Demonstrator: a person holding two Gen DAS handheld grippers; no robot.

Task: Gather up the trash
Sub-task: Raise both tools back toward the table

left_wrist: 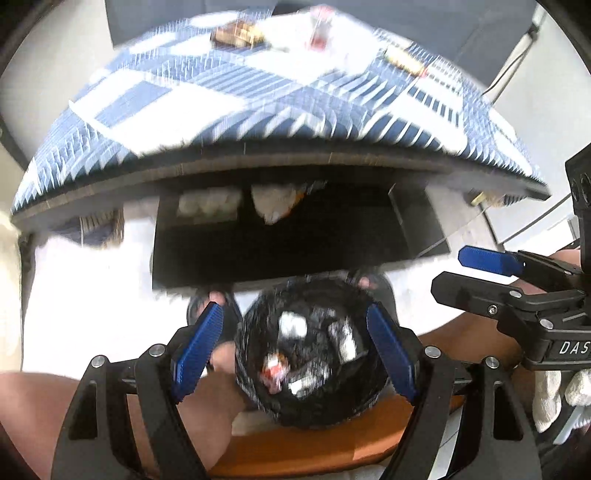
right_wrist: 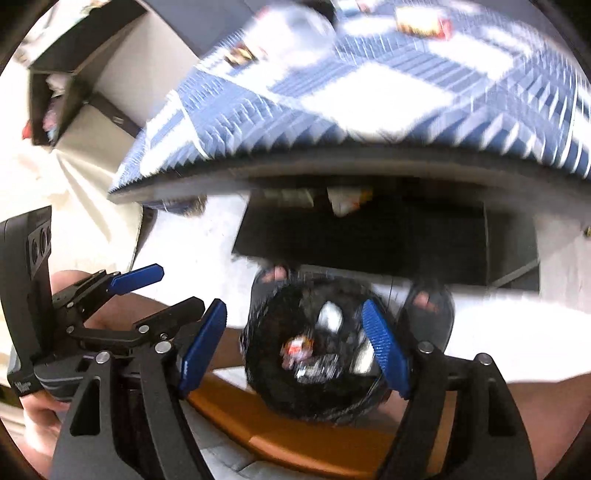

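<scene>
Both tongs gape empty over the bin; wrappers, upper frame, look light and crinkly—pinch an edge.

Looking down at the bin, frame blurred.
My right gripper spread wide over it; wrappers inside, left gripper beside, checked table above.

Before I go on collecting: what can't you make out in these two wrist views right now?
- Items on the checkered tablecloth, both views: motion blur, so wrappers can't be identified.
- Contents of the black bin: blurred white and red scraps only.
- Shelf under the table: dark shadow, white bundles unclear.
- Left hand-held gripper and right hand-held gripper: open, nothing between the pads.
</scene>
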